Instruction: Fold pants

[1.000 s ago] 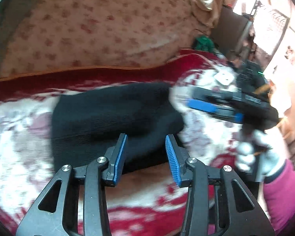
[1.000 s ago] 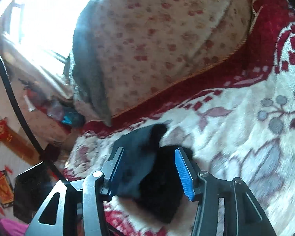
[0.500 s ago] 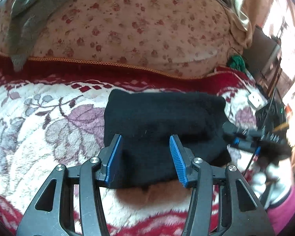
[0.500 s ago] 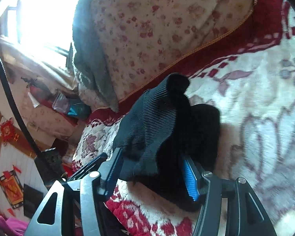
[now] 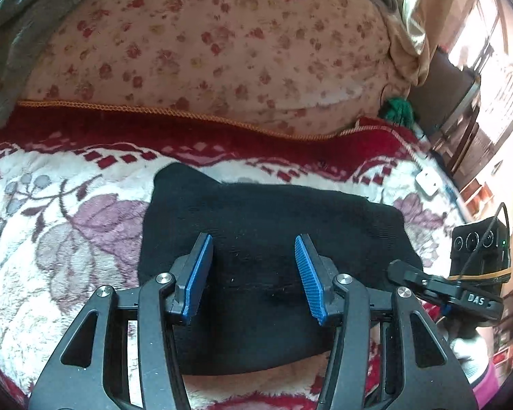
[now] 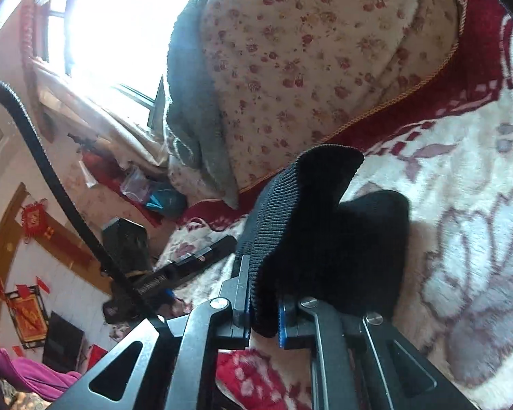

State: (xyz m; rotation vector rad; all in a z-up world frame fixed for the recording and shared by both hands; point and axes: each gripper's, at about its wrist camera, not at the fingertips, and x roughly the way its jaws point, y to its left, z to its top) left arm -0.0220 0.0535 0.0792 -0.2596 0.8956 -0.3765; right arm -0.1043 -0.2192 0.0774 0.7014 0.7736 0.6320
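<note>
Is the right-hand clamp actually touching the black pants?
Touching. The right wrist view shows the right gripper closing, its blue pads pinching a ribbed fold of the black pants.

White letters "DAS" on black body of right gripper [image 5: 475,299], lower right of left wrist view. In right wrist view, white lettering along side of left gripper [image 6: 154,282] at left centre, too blurred to read. Red hanging ornament [image 6: 33,218] on wall at left edge bears gold character, not legible. Red framed hanging [image 6: 26,314] at lower left carries gold marks, not legible. No other readable text.
</note>
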